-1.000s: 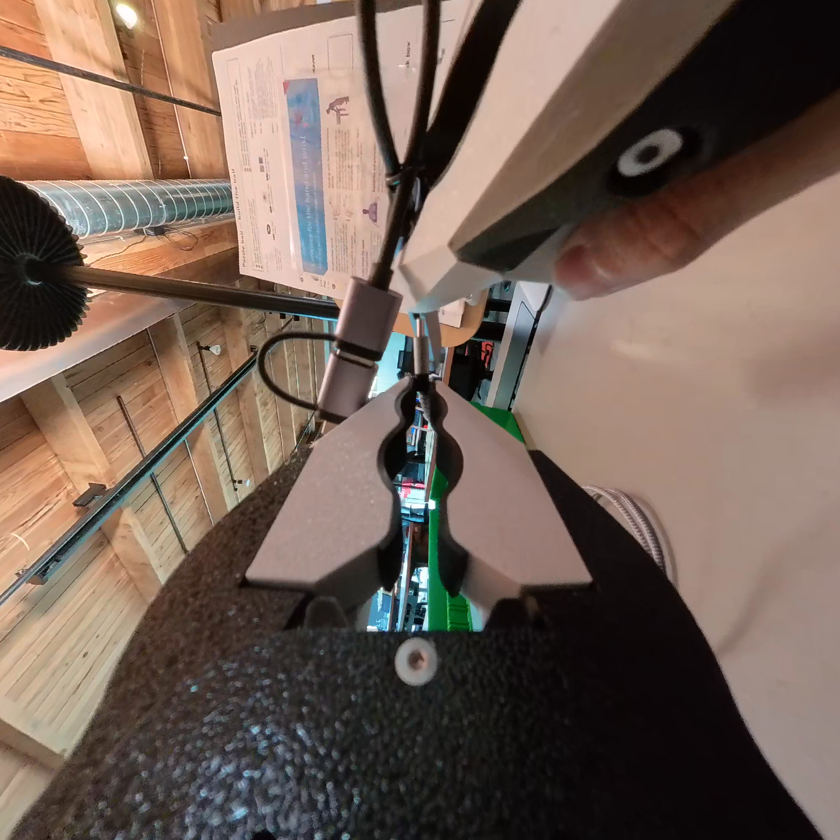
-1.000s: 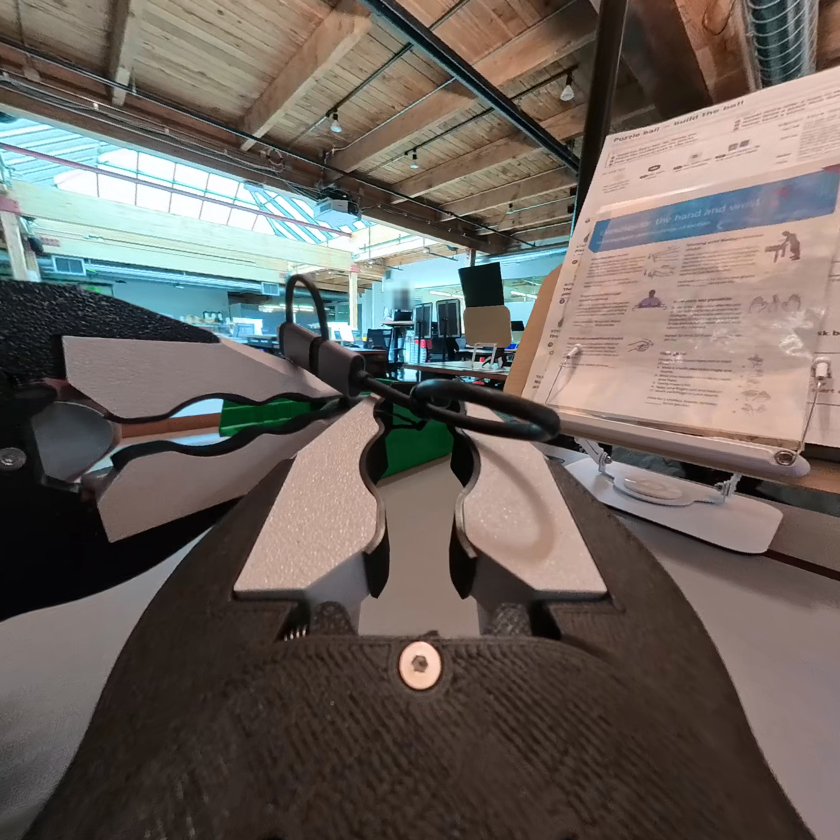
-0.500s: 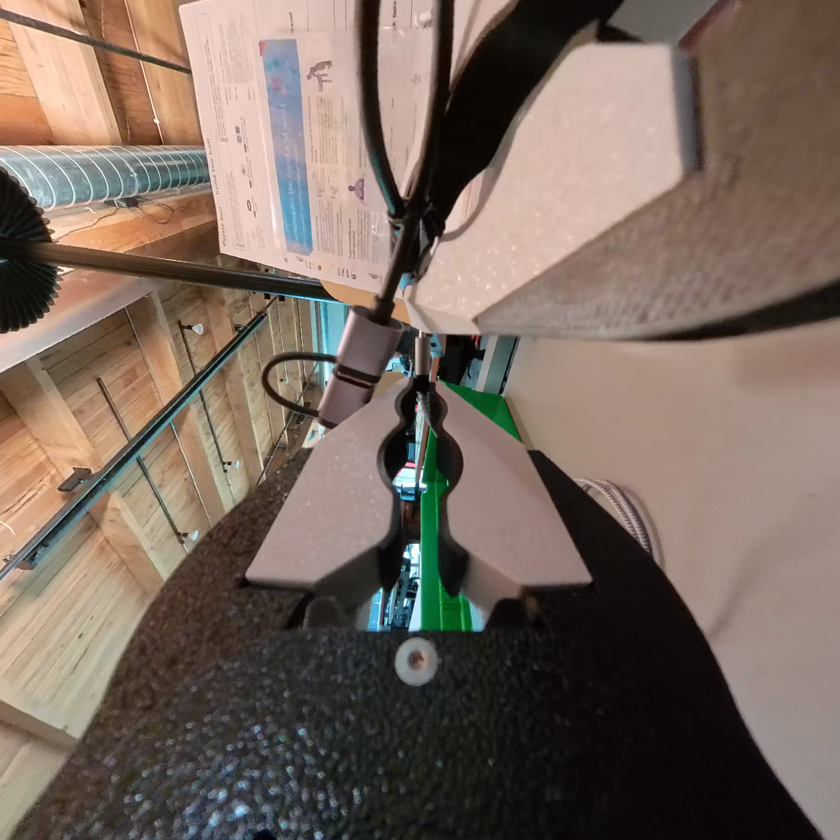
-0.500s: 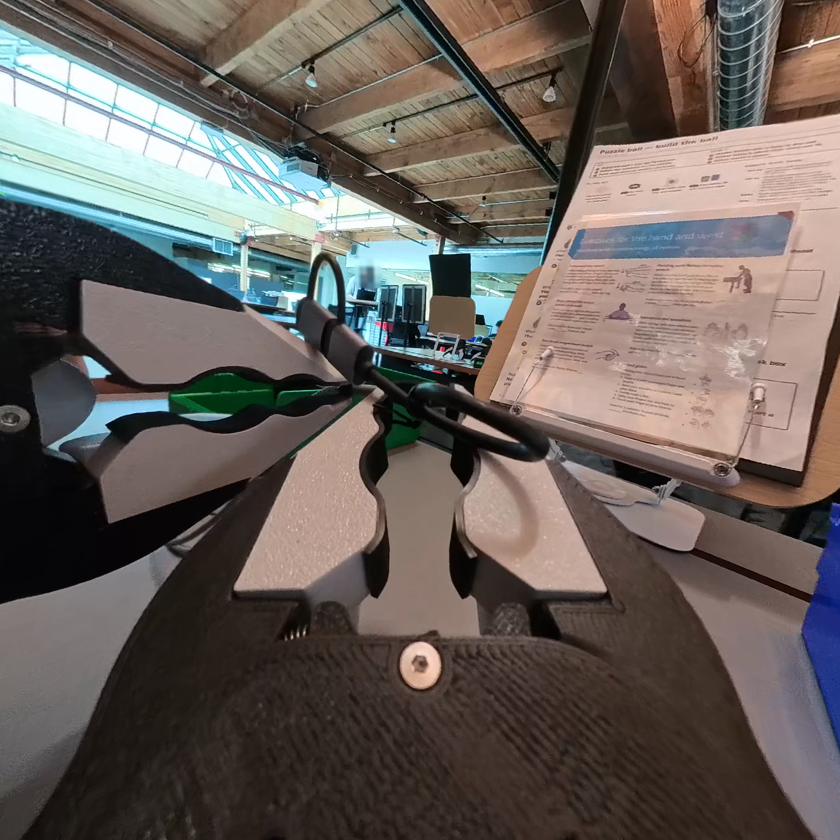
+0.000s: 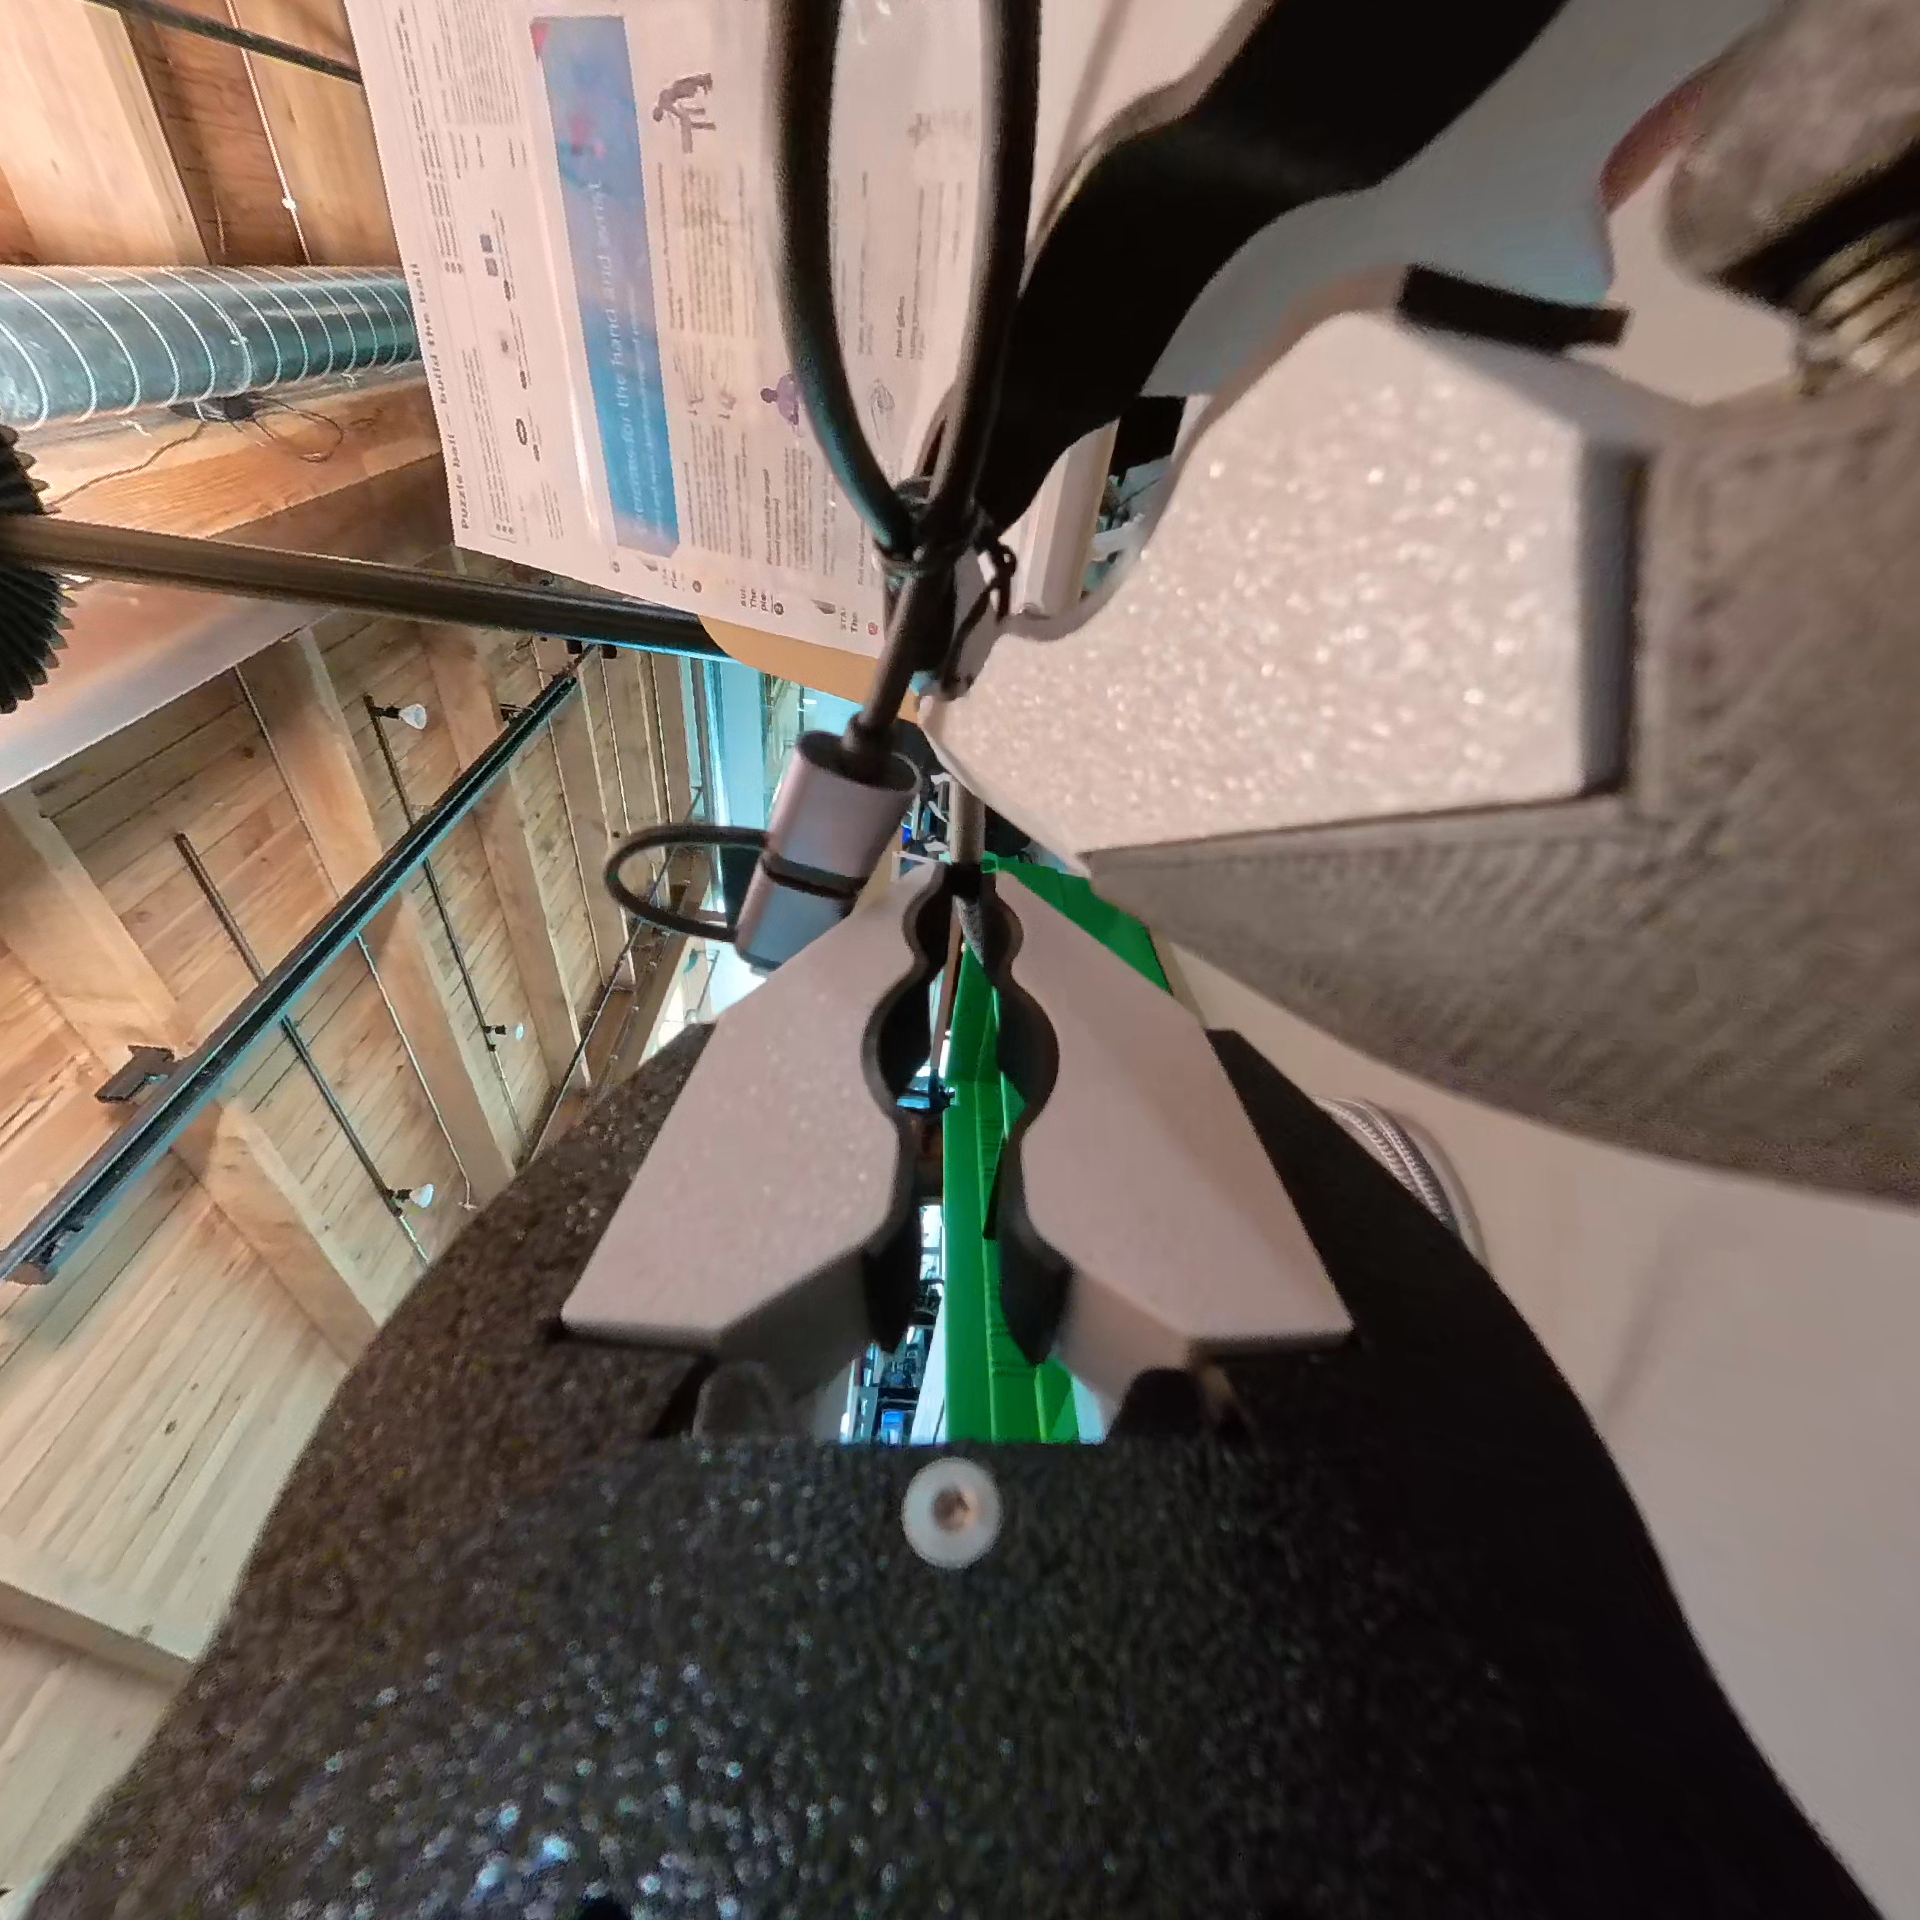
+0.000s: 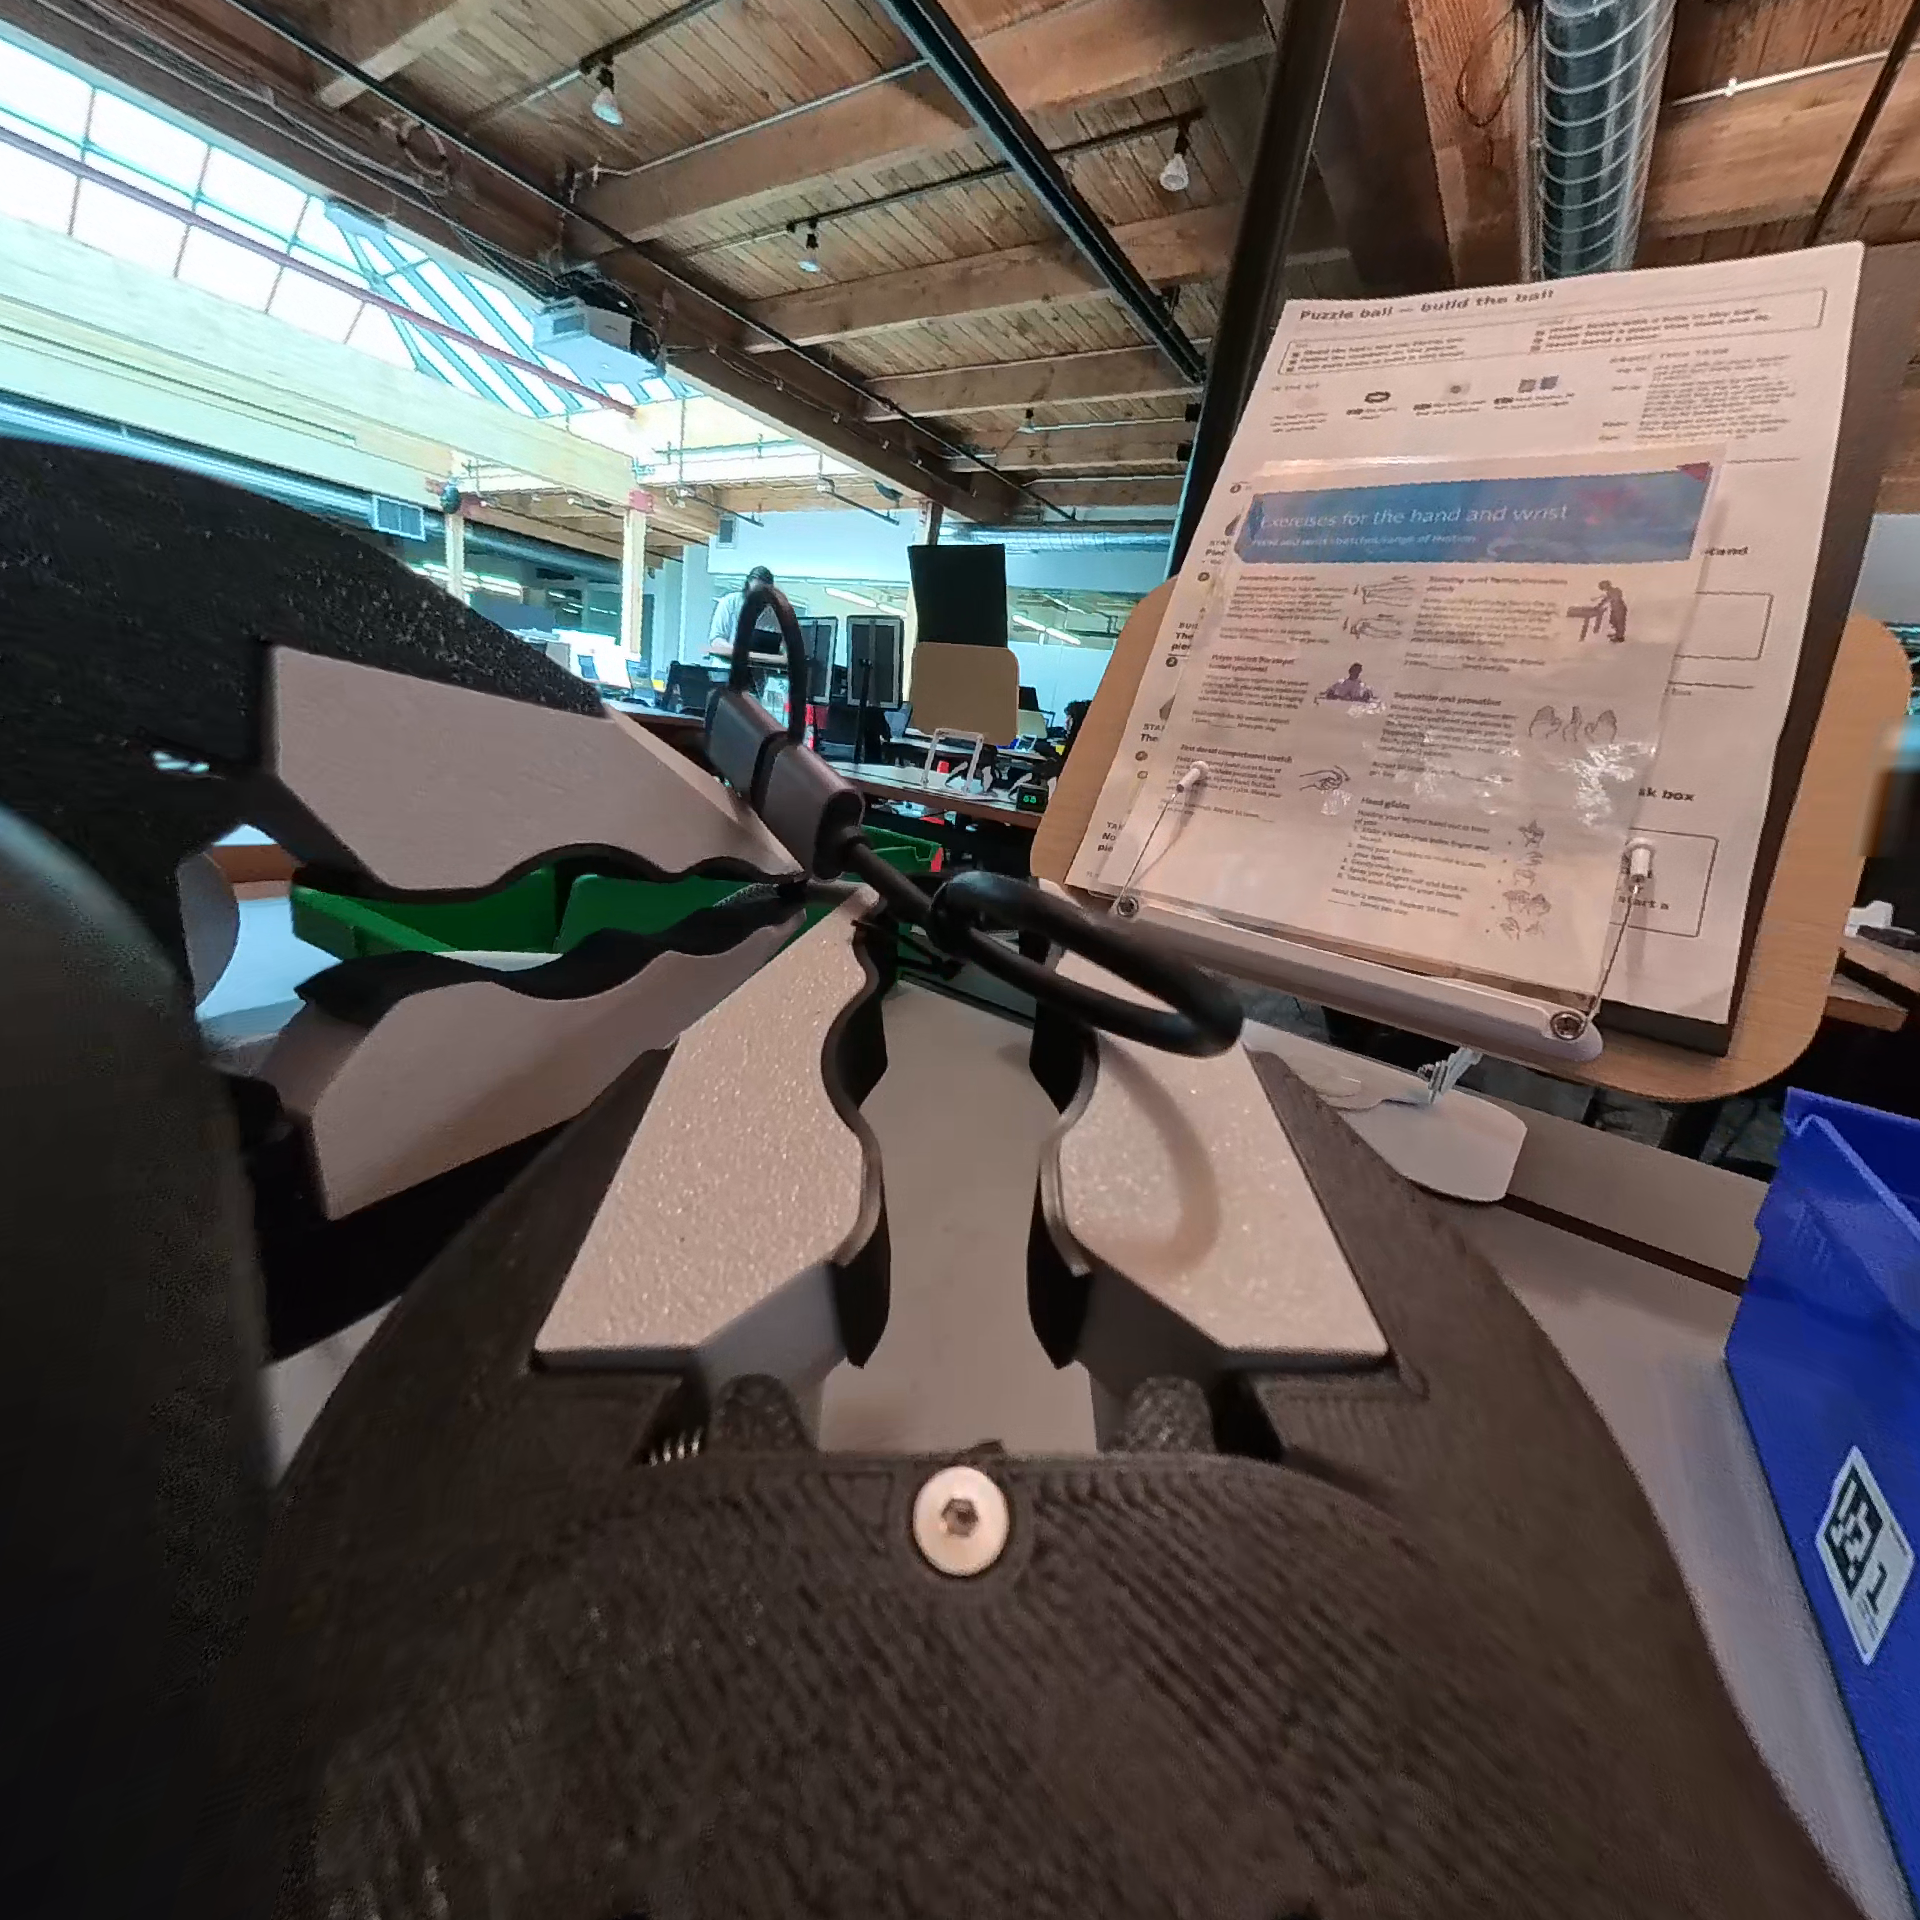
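Both meet tip to tip: left gripper (image 5: 961, 904), jaws nearly closed, pinches the braided cable (image 5: 975, 868) at its tips, a slip-prone hold needing firm pressure. Right gripper (image 6: 951, 966) gapes, black cable loop (image 6: 1091, 977) draped across its tips.

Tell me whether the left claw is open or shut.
Shut. The left claw has its tips pinched together on a thin braided cable.

A timber ceiling (image 6: 727, 156) of planks and beams is seen overhead, crossed by a black lighting track (image 6: 1039, 177) and a ribbed metal duct (image 6: 1579, 125). Daylight is admitted through skylights (image 6: 208, 239) — bright at the left. Rows of distant workstations (image 6: 883, 717) are set behind the pale desk (image 6: 1621, 1340).
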`<state>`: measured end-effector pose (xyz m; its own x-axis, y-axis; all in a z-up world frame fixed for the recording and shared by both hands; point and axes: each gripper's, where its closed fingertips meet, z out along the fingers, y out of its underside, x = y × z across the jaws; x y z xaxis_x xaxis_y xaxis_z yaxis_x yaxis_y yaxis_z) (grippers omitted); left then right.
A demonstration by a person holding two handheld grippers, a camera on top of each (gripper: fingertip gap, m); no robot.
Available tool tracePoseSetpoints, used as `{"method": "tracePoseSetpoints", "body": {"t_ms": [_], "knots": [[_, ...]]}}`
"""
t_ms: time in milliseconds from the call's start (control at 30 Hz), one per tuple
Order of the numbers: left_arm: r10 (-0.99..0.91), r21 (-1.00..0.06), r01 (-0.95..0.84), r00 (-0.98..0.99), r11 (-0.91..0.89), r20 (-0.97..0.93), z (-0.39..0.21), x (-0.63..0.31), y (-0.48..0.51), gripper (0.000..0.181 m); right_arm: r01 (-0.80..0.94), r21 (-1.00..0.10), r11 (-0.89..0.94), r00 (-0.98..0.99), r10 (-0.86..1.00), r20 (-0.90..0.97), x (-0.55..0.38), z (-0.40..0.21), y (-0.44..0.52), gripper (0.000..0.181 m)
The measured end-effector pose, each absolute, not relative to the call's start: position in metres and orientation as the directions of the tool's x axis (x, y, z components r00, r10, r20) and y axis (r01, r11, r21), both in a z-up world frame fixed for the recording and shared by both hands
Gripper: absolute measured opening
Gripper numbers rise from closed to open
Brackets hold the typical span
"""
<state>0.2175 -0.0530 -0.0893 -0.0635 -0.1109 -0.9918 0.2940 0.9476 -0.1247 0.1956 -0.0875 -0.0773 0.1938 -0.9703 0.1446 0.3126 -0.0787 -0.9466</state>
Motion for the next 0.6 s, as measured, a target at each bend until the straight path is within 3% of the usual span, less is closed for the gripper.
{"method": "tracePoseSetpoints", "body": {"t_ms": [367,600], "knots": [[-0.08,-0.102,0.311,-0.084,0.945,-0.993,-0.097,0.223,-0.06,0.002,0.271,-0.961,-0.053,0.157,-0.983,0.099,0.2,-0.083,-0.095,0.022],[-0.163,-0.261,0.411,-0.258,0.874,-0.952,-0.105,0.215,-0.063,0.002,0.256,-0.965,0.062,0.234,-0.972,0.0,0.206,-0.084,-0.108,0.022]]}}
